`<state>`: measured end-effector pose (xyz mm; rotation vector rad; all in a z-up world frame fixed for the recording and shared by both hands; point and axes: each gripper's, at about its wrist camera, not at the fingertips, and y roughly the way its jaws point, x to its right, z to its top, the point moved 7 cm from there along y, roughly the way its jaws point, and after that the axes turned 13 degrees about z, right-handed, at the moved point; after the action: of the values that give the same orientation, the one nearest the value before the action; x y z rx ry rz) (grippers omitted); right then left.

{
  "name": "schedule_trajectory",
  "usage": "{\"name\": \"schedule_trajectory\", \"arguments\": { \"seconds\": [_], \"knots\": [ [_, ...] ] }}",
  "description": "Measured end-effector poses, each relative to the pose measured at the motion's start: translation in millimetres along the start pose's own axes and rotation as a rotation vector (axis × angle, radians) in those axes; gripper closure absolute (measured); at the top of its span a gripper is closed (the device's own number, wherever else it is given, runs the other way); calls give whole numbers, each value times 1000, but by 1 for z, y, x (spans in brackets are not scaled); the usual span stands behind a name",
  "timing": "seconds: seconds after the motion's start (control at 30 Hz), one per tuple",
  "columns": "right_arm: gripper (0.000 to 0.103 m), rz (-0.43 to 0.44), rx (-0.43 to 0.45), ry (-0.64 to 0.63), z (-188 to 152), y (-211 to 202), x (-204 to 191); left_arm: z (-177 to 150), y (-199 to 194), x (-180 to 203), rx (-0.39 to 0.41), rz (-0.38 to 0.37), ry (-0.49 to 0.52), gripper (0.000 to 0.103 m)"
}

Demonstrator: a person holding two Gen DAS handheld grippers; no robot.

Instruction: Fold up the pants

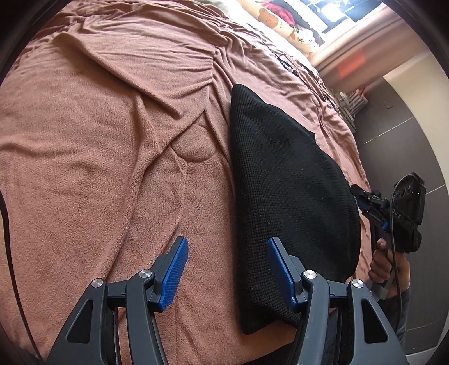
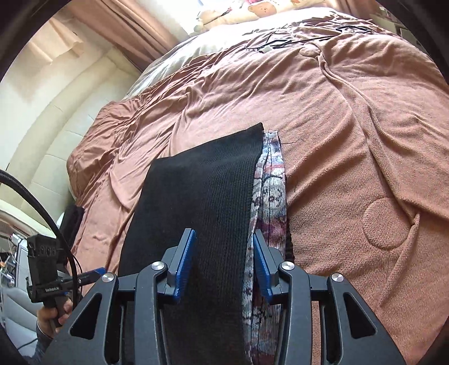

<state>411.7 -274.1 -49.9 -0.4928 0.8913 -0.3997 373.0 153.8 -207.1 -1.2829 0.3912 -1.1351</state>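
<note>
Lying lengthwise away from the cameras, black pants (image 2: 196, 196) on brown blanket (image 1: 98, 126) — right gripper (image 2: 223, 264) fingers straddling them, unclenched, left gripper (image 1: 227, 269) released

Open blanket (image 1: 98, 146) lies free left of the pants (image 1: 286, 196); cables (image 2: 283, 42) and pillows (image 2: 252, 11) obstruct the bed's far end.

A bed (image 1: 98, 126) is covered by a rumpled pinkish-brown blanket (image 2: 350, 140). The black pants (image 1: 280, 182) are laid on it, folded lengthwise, their patterned inner side (image 2: 270, 179) exposed along one edge. Thin black cables (image 2: 283, 42) are seen farther up the bed.
</note>
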Motion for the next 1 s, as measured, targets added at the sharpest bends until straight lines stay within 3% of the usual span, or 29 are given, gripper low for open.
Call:
{"name": "schedule_trajectory", "arguments": {
  "seconds": [0.27, 0.3, 0.37, 0.6, 0.73, 1.0],
  "knots": [
    [78, -8, -27, 16, 20, 22, 13, -4, 11, 3, -24, -7, -2, 42],
    [81, -16, -31, 9, 22, 24, 12, -5, 13, 5, -28, -10, 1, 42],
    [103, -58, -49, -13, 22, 26, 11, -7, 16, 8, -37, -13, 8, 42],
    [103, -107, 2, -92, 21, 2, -7, -13, 26, 21, -65, -35, 24, 42],
    [103, -179, 17, -110, 13, -9, -4, -19, 28, 24, -76, -50, 22, 42],
    [103, -274, 31, -70, 3, -8, 1, -27, 24, 29, -84, -115, 9, 43]
  ]
}}
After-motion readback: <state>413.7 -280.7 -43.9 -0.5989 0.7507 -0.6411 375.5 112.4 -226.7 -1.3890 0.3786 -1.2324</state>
